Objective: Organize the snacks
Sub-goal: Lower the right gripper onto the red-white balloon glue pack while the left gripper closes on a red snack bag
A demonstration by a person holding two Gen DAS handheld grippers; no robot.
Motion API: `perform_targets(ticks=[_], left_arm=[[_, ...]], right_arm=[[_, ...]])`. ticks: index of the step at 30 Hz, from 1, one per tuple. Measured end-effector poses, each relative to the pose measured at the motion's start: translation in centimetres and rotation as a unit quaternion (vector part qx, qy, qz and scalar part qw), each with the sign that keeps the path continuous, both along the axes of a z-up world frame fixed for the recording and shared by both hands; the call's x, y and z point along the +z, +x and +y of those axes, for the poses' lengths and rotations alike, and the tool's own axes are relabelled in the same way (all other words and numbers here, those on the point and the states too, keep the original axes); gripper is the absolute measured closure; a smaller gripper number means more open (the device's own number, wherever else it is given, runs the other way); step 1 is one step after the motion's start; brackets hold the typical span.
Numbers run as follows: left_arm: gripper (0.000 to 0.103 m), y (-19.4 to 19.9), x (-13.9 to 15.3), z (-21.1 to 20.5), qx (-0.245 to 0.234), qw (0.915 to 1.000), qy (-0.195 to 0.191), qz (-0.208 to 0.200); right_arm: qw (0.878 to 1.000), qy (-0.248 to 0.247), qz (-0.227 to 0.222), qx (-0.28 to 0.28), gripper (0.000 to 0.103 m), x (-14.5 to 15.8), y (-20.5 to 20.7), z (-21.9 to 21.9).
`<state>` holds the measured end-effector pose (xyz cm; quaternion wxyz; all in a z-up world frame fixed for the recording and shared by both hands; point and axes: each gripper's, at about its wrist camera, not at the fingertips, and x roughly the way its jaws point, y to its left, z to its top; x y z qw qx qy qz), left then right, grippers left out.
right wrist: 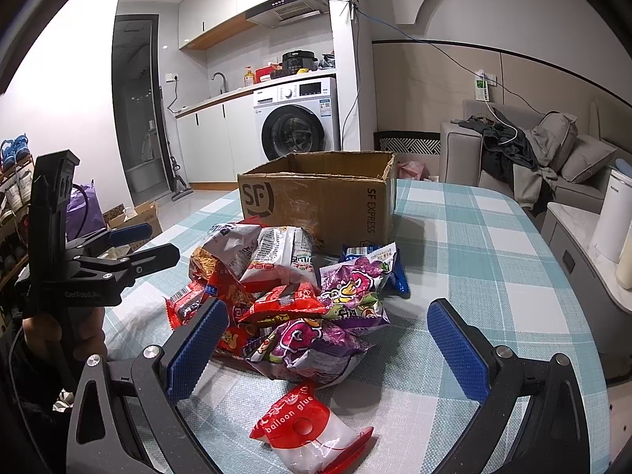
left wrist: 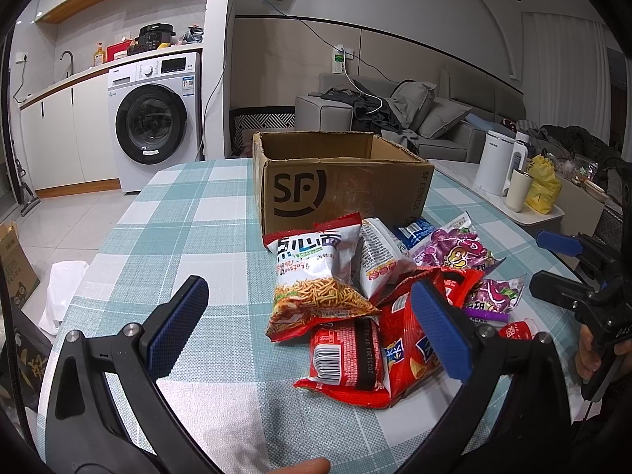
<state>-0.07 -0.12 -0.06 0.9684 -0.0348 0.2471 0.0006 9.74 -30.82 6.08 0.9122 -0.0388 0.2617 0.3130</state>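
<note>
A pile of snack bags lies on the checked tablecloth in front of an open cardboard SF box (left wrist: 339, 185), which also shows in the right wrist view (right wrist: 316, 201). A noodle snack bag (left wrist: 316, 276) and red bags (left wrist: 351, 355) lie nearest my left gripper (left wrist: 312, 316), which is open and empty just before the pile. Purple bags (right wrist: 316, 339) and a red-and-white balloon glue packet (right wrist: 308, 430) lie between the fingers of my right gripper (right wrist: 328, 339), open and empty. Each gripper shows in the other view: the right one (left wrist: 561, 260), the left one (right wrist: 146, 245).
The table (left wrist: 189, 221) carries a teal and white checked cloth. A white kettle (left wrist: 493, 162) and cups stand on a side table at the right. A washing machine (left wrist: 154, 122) and a sofa (left wrist: 426, 118) are behind.
</note>
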Motion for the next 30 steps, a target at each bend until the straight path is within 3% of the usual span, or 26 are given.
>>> perform_targets(ticks=[11,16,30], left_arm=[[0.001,1.1,-0.6,0.6,0.003,0.9993,-0.013,0.035],[0.001,1.0,-0.6,0.6,0.003,0.9994,-0.011,0.032],[0.001,1.0,-1.1,0.5,-0.006,0.9961,0.016,0.086]], right_arm=[[1.0,-0.02,0.018,-0.012,0.0,-0.3,0.7,0.5],[0.999,-0.04,0.026,-0.012,0.0,-0.5,1.0,0.9],[0.992,-0.063,0.106,-0.018,0.0,-1.5,0.6,-0.5]])
